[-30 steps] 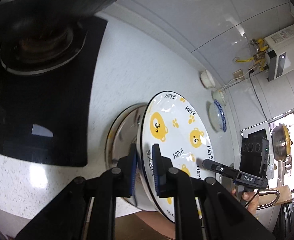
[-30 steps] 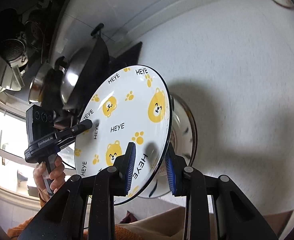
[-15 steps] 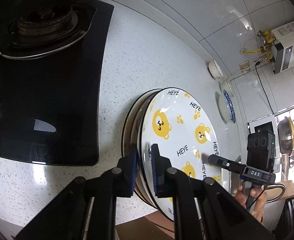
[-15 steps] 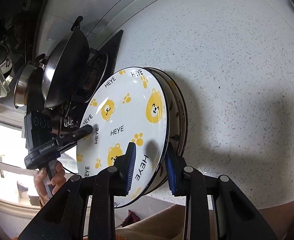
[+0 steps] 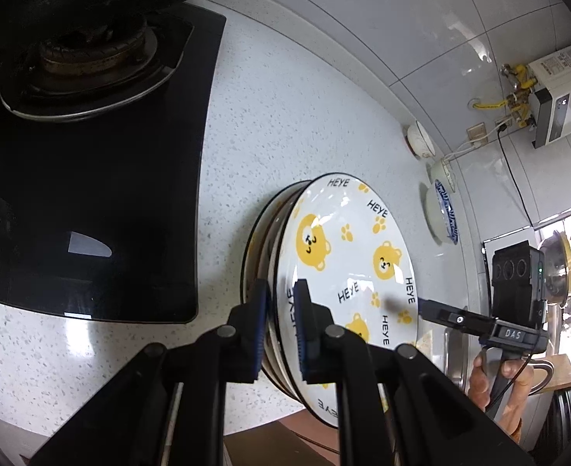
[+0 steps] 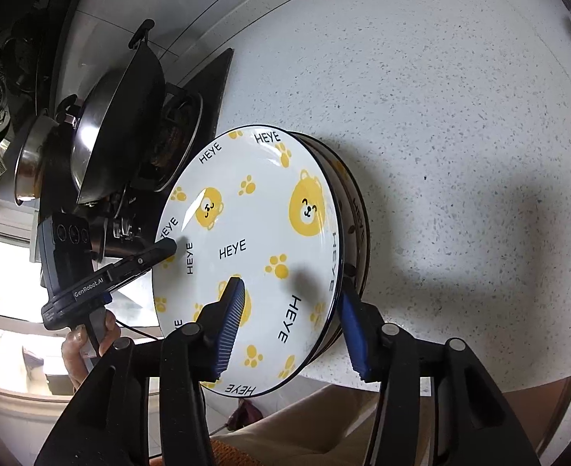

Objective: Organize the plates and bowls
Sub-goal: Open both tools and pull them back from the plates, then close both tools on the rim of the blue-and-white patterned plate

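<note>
I hold the white round ceramic plate printed with yellow bears and black HEYE lettering (image 5: 347,268) from 2 sides, and it sits on top of the stack of matching dark-rimmed plates (image 5: 264,240) on the white speckled stone countertop (image 5: 285,124), just beside the black glass gas hob (image 5: 91,178).

My left gripper (image 5: 279,326) is narrowed on the near rim, 1 blue pad on the plate's face and the other at the stack's edge; whether it pinches only the top plate or more of the stack I cannot tell. My right gripper (image 6: 293,326) stands wide, 1 ribbed blue pad over the plate's face and the other outside the stack's rim, neither clearly pressing.

This looks like the release of 1 stacked plate. To do it well, I should open the left fingers slowly, so the rim settles flat rather than drops. Then I should draw both grippers straight back along their own line, keeping the lower pads from dragging the stack toward the counter edge, which lies close. The blue-patterned white bowls (image 5: 442,213) further along the counter probably come next.
</note>
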